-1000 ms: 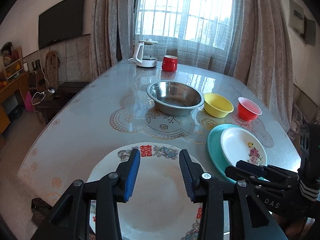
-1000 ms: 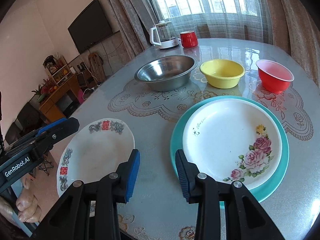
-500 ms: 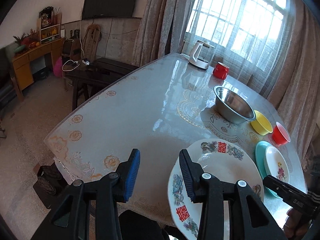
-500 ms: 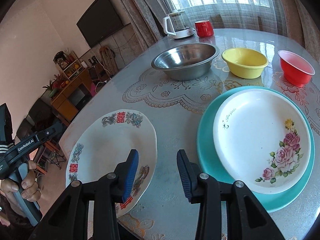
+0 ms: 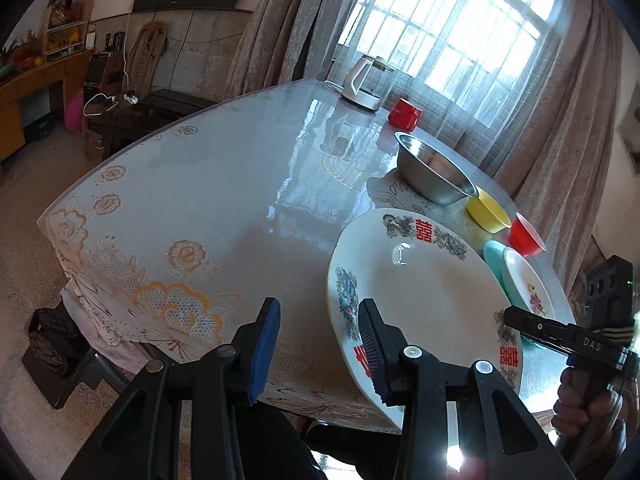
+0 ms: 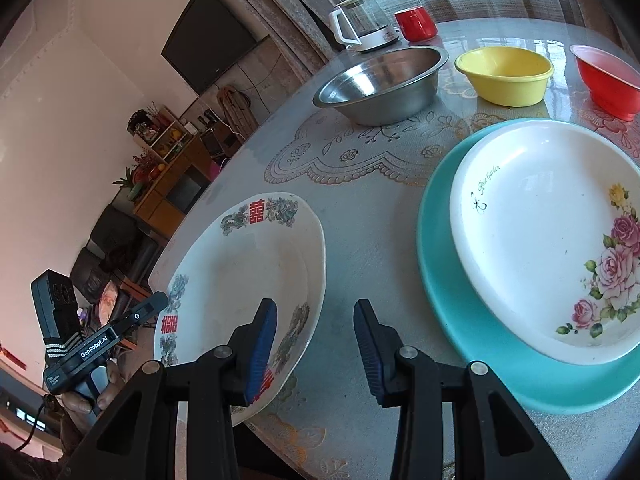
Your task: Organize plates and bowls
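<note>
We hold the left gripper at lower centre of its frame, jaws spread and empty, beside the white plate with red characters at lower right. The right gripper, jaws likewise spread, seems to hover just by that plate's near rim; the rose plate sits on the teal plate at right.

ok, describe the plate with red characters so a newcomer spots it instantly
On the glass-topped table, look at the near edge, left of the teal plate stack. The white plate there lies alone, its rim printed with red double-happiness characters and dragon-like motifs; its neighbour carries pink roses.
</note>
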The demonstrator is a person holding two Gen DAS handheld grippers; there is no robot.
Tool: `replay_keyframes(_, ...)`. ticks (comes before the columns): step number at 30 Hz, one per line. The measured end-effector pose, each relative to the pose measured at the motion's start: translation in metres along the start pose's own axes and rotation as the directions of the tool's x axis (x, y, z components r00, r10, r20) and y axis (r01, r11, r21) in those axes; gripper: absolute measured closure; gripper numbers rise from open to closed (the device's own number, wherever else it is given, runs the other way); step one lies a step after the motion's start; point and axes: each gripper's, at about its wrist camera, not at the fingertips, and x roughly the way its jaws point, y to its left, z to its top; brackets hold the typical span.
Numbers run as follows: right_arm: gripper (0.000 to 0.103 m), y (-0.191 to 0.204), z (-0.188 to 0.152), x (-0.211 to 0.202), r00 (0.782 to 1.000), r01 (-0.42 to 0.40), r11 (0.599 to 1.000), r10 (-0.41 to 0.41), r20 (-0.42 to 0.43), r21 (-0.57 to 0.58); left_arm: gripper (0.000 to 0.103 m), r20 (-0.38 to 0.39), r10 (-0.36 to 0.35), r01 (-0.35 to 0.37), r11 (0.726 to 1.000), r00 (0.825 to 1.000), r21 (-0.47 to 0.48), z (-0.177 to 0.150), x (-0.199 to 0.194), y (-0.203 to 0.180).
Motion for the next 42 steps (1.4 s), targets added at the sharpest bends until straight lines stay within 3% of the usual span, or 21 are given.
replay_keyframes(12,0.072,0.012,-0.003,0.022,1.000,0.013,0.997,-0.015,-0.022,-0.075,0.066,-0.028,-0.014,0.015,0.997,1.000,0.069,0.000,0.030,-0.025)
replay_keyframes(15,0.074,0.019,-0.001,0.027,0.999,0.024,0.993,-0.027,-0.030,-0.115,0.066,-0.017,0.038,-0.037,0.995,0.999,0.089,0.001,0.033,-0.033)
replay_keyframes(19,0.074,0.024,-0.004,0.026,0.997,0.065,0.985,-0.070,-0.023,-0.159,0.066,-0.010,0.027,-0.027,0.997,1.000,0.068,0.003,0.031,-0.033)
replay_keyframes(25,0.074,0.028,-0.004,0.014,0.992,0.122,0.970,-0.122,0.014,-0.212,0.066,0.005,0.022,-0.023,0.992,1.000,0.126,0.002,0.028,-0.048)
replay_keyframes(42,0.073,0.011,0.000,-0.031,0.983,0.167,0.972,-0.150,0.108,-0.168,0.067,0.035,-0.052,0.042,0.970,0.998,0.241,0.009,0.025,-0.096)
